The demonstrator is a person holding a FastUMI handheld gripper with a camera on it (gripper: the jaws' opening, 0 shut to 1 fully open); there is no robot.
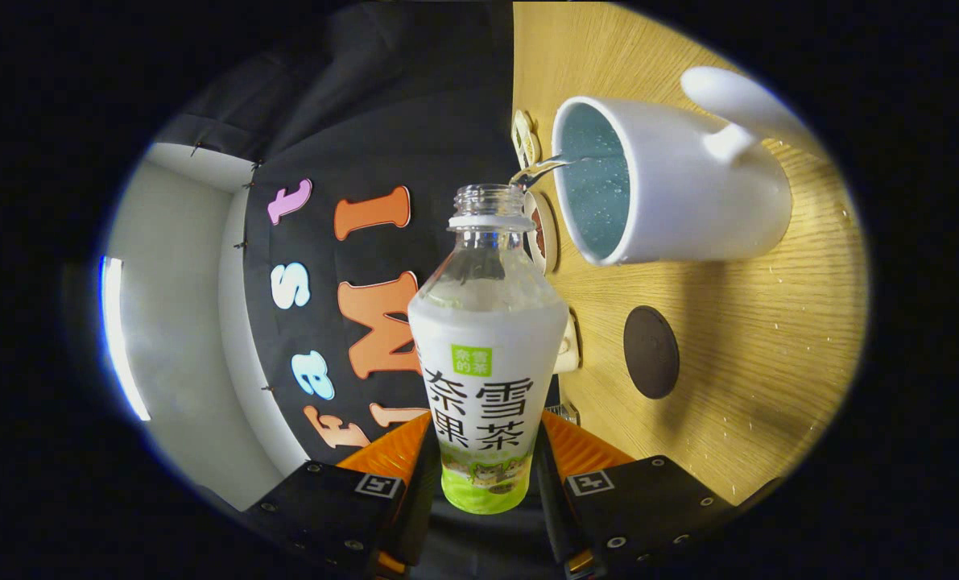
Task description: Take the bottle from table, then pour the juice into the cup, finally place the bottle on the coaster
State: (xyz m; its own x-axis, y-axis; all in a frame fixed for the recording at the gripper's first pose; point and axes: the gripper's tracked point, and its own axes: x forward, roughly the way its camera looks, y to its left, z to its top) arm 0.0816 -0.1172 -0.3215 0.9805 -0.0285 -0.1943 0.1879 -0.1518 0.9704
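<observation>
My gripper (485,475) is shut on the clear bottle (487,354), both fingers pressing its labelled lower body. The bottle has no cap and is tipped on its side relative to the wooden table (737,370). A thin clear stream (545,167) runs from its mouth into the white cup (688,201), which stands on the table just beyond the bottle's neck. The cup's inside looks bluish and wet, and its handle points away from the bottle. A dark round coaster (651,352) lies flat on the table beside the cup, apart from it.
Small round objects (526,138) lie at the table's edge near the cup, partly hidden behind the bottle's neck. Water droplets speckle the wood around the cup. A white wall panel (181,338) stands beyond the black cloth.
</observation>
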